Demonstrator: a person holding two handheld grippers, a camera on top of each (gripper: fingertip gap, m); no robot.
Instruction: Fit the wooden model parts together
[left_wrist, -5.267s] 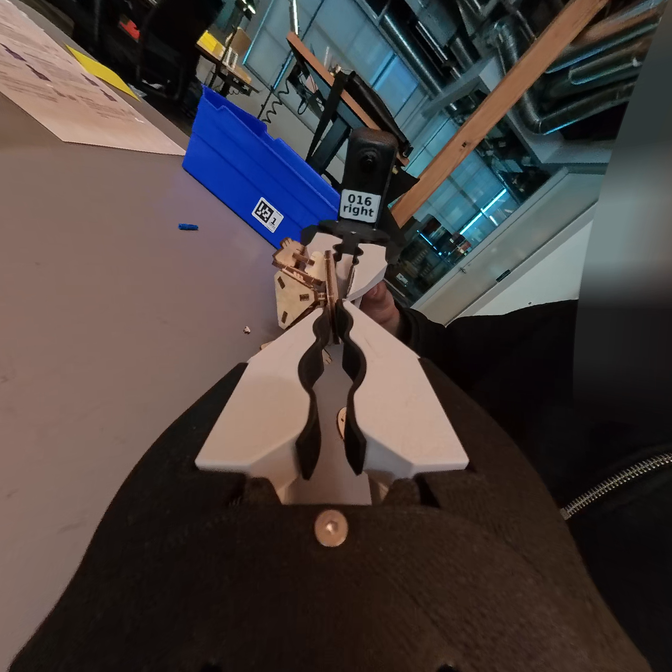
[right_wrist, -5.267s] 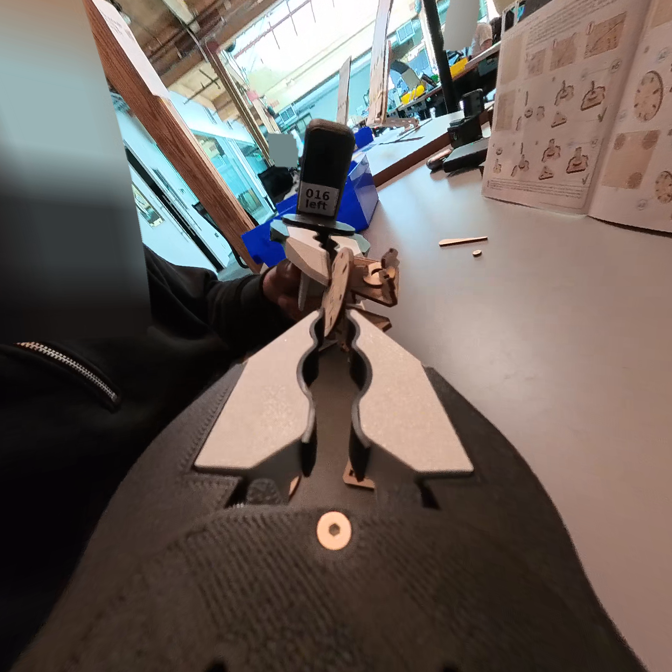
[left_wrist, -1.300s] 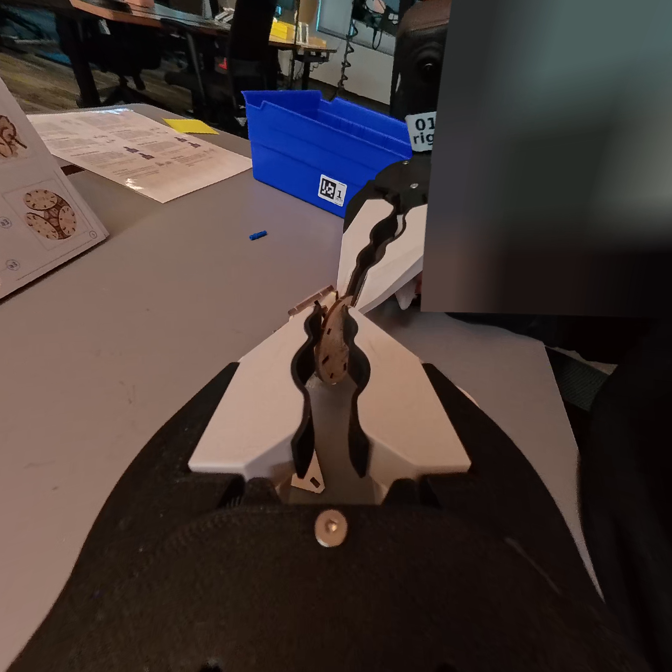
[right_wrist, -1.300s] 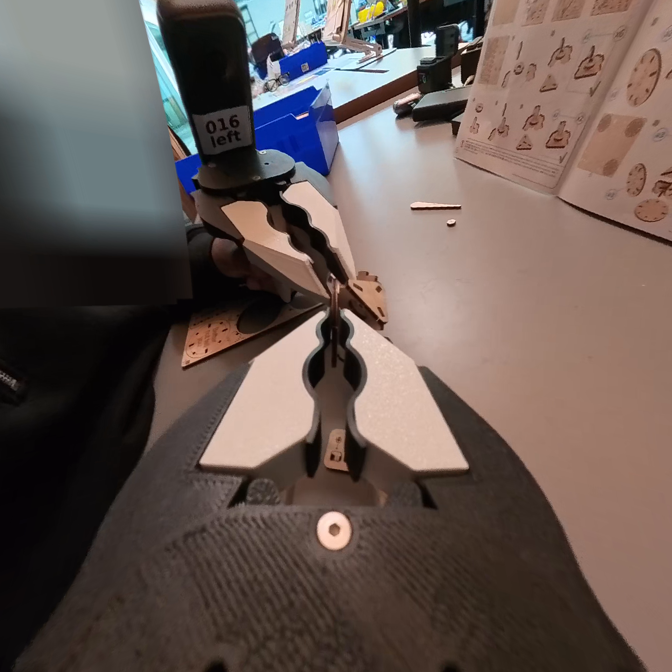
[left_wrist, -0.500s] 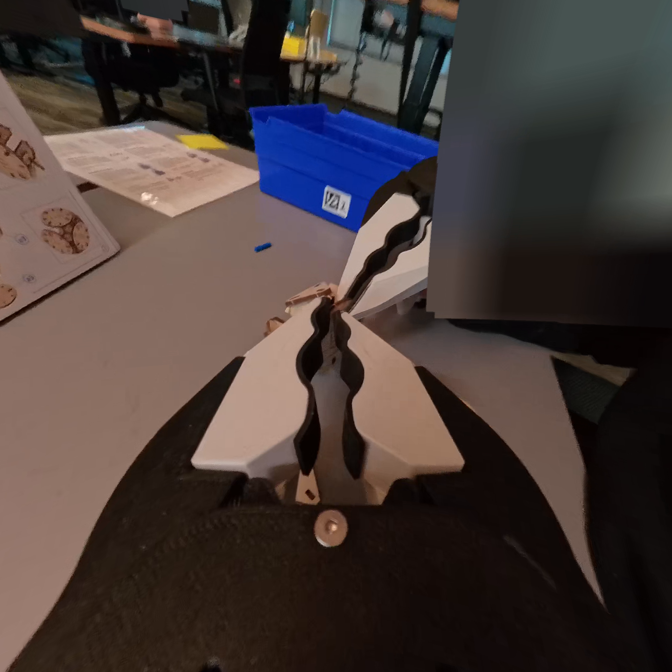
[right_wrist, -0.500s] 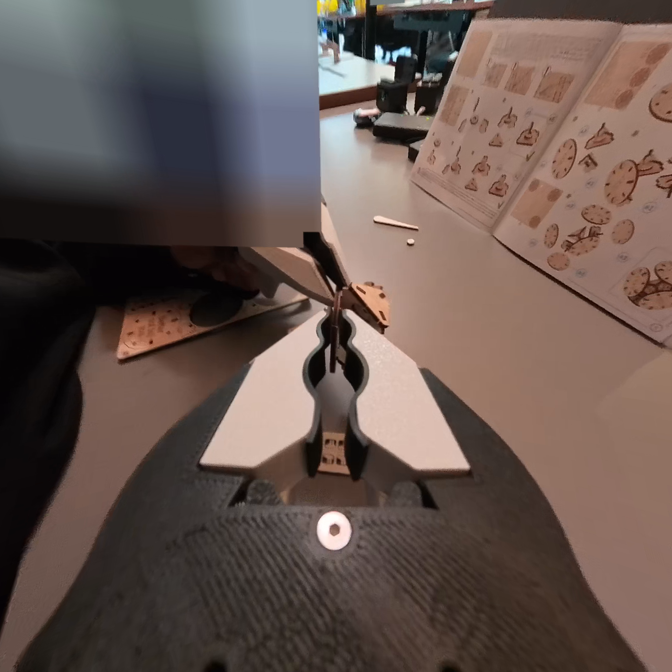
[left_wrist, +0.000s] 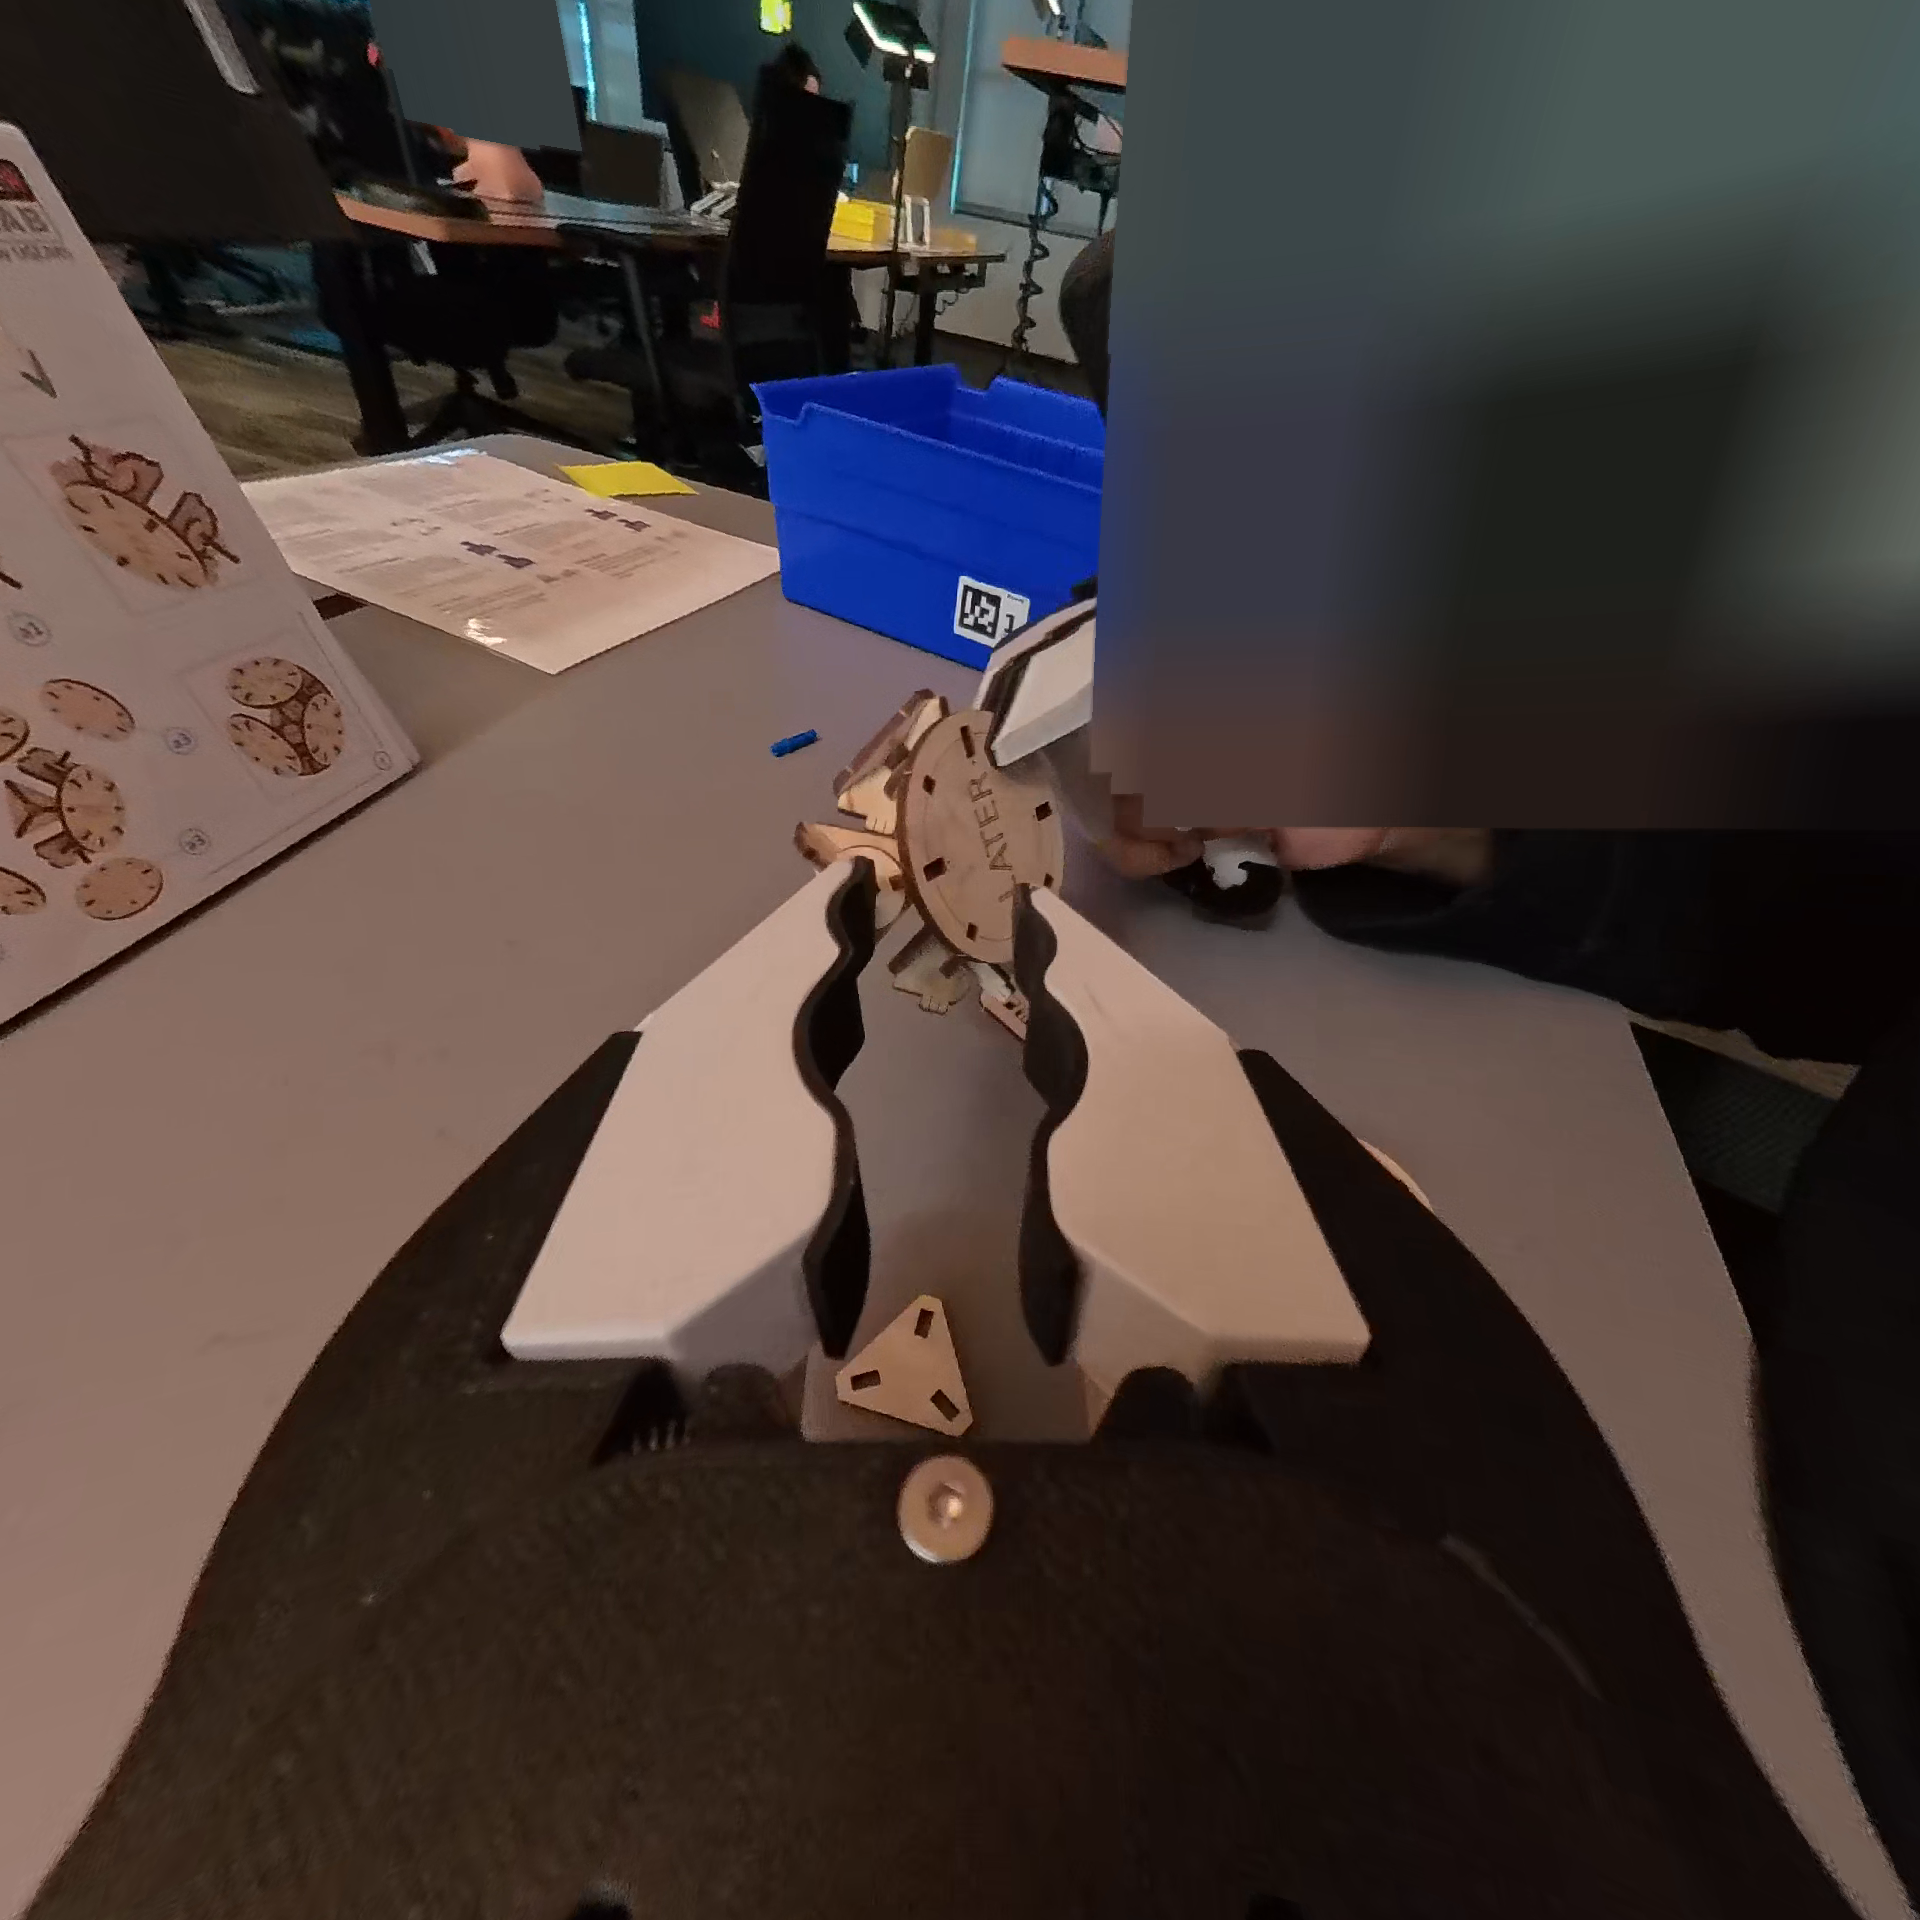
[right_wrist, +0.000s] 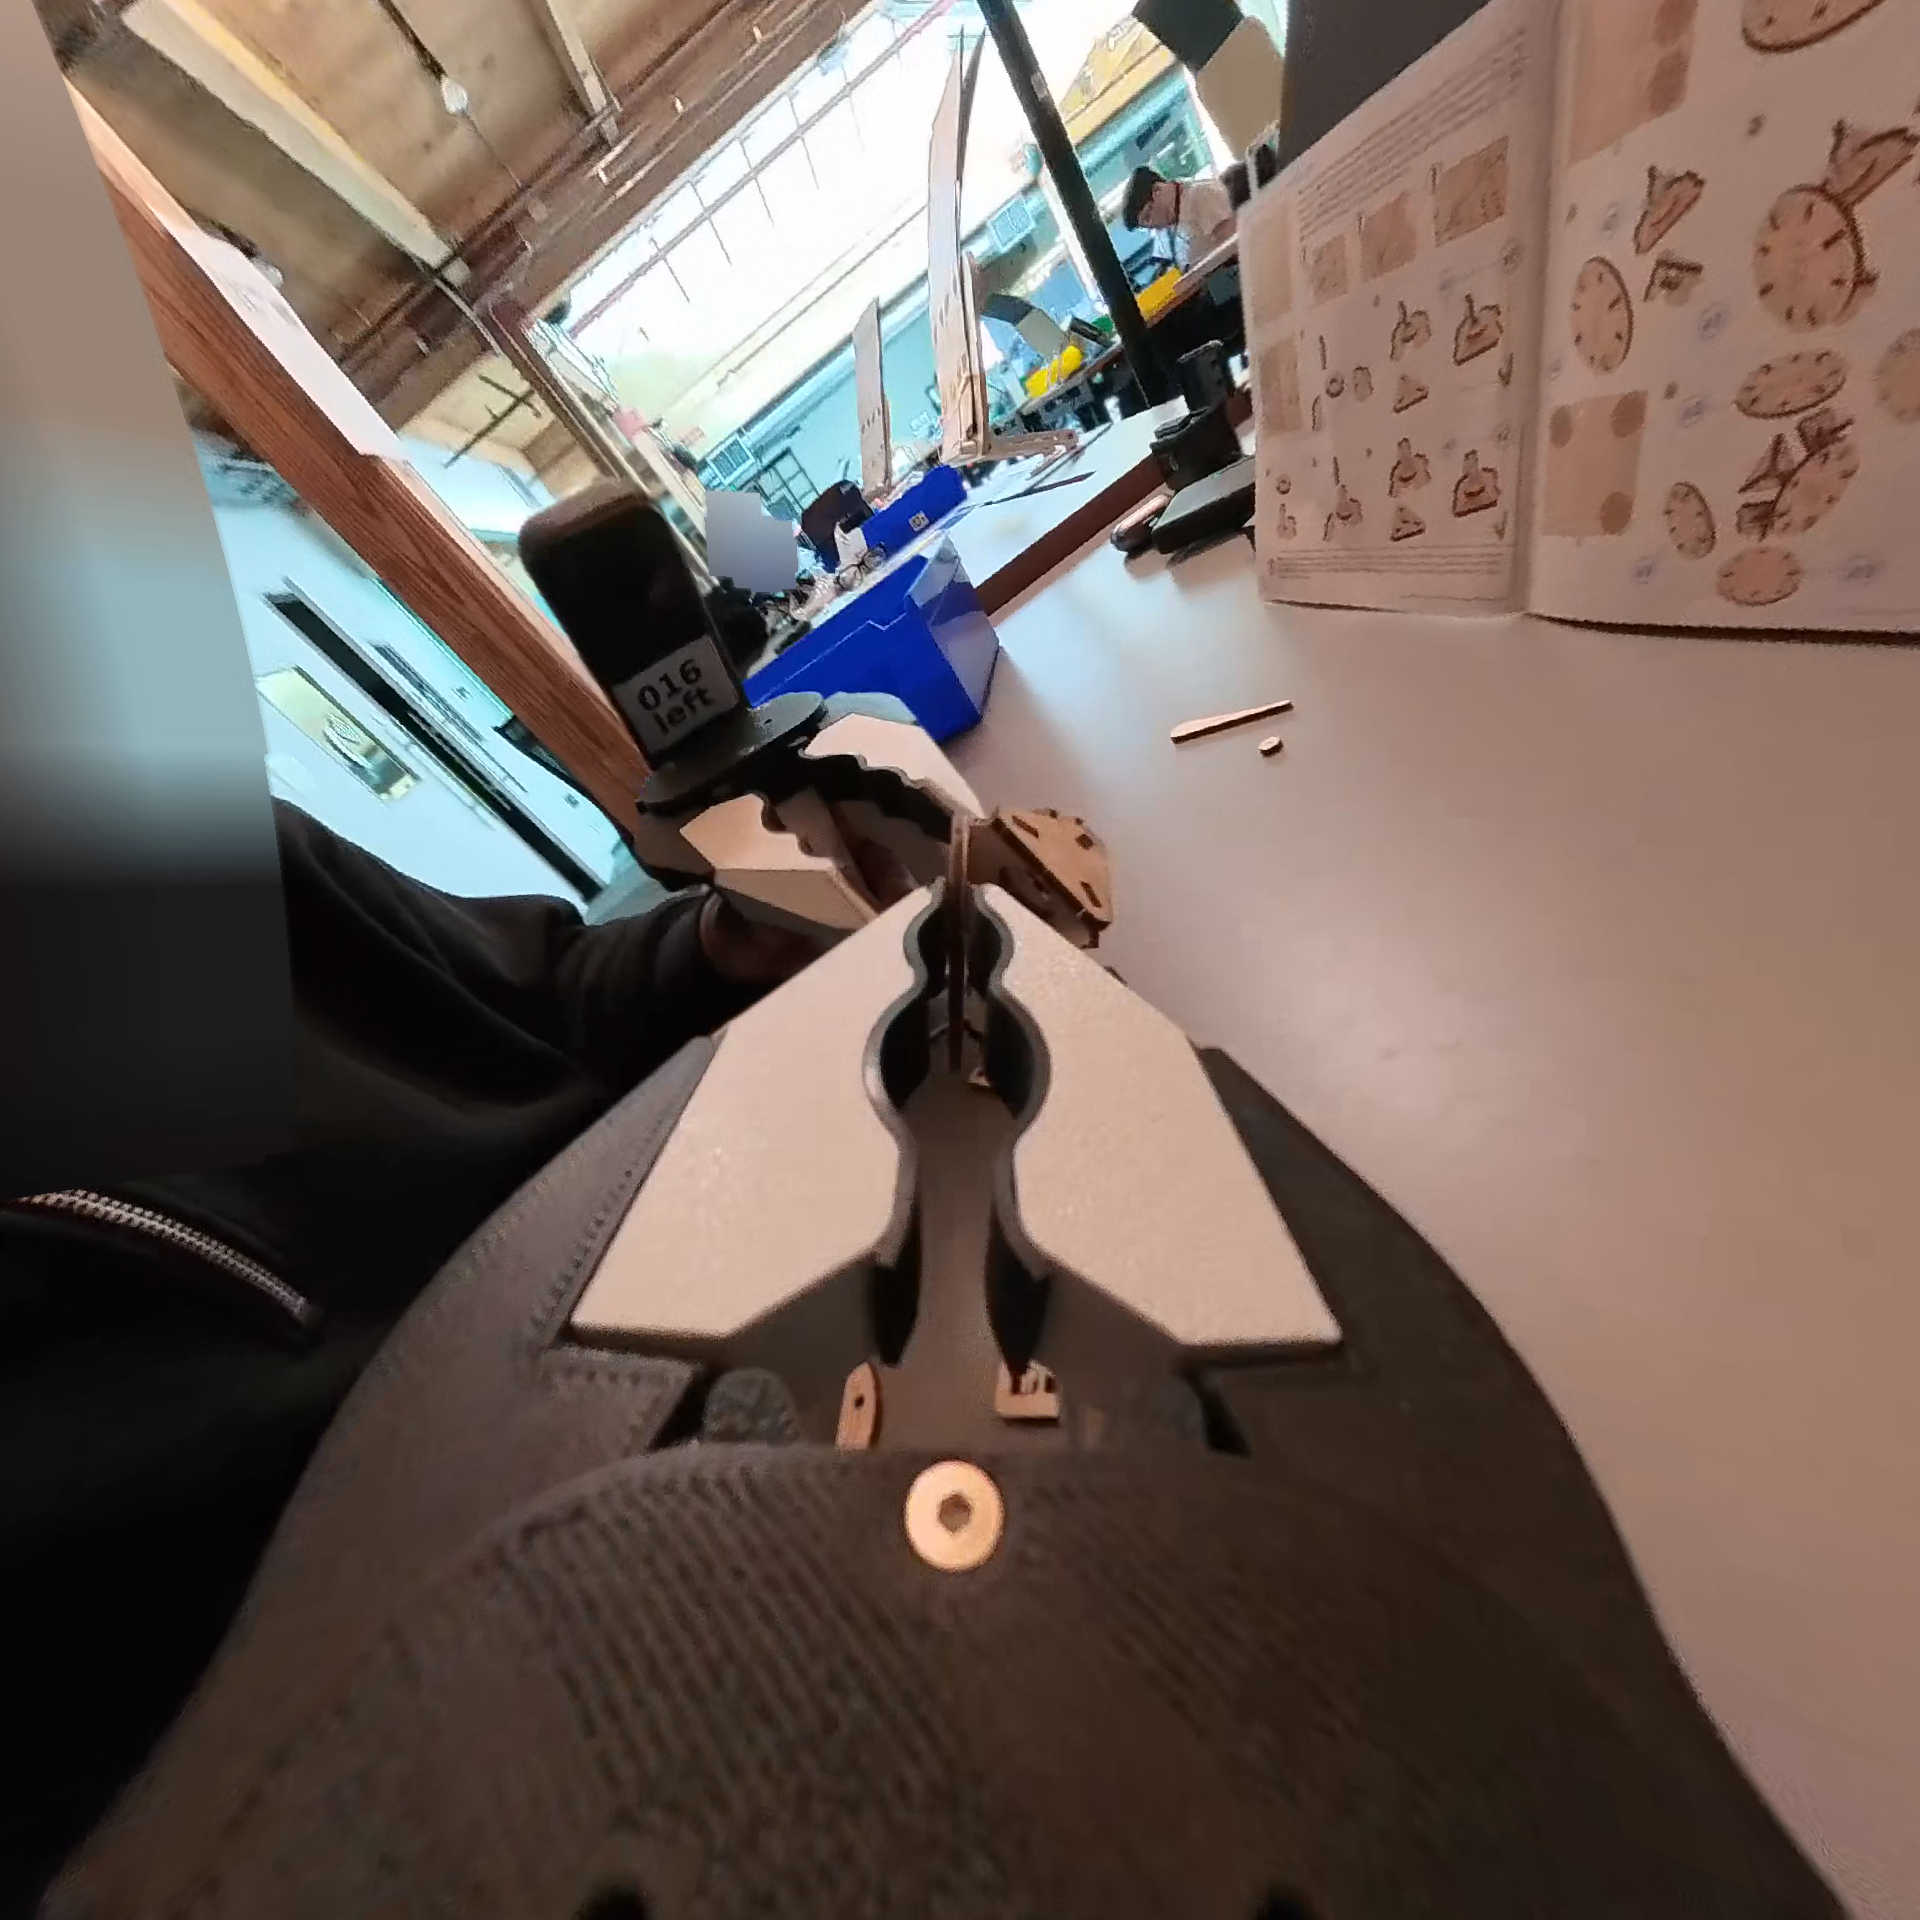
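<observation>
My left gripper (left_wrist: 940, 914), pinched on the wooden disc (left_wrist: 982, 831) half a second ago, now stands spread just before it, leaving the disc and its attached wooden assembly (right_wrist: 1049, 862) clamped edge-on in my right gripper (right_wrist: 956, 914) alone.

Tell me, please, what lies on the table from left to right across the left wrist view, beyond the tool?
Booklet with clock drawings → printed sheet → small blue peg → wooden disc assembly.
</observation>
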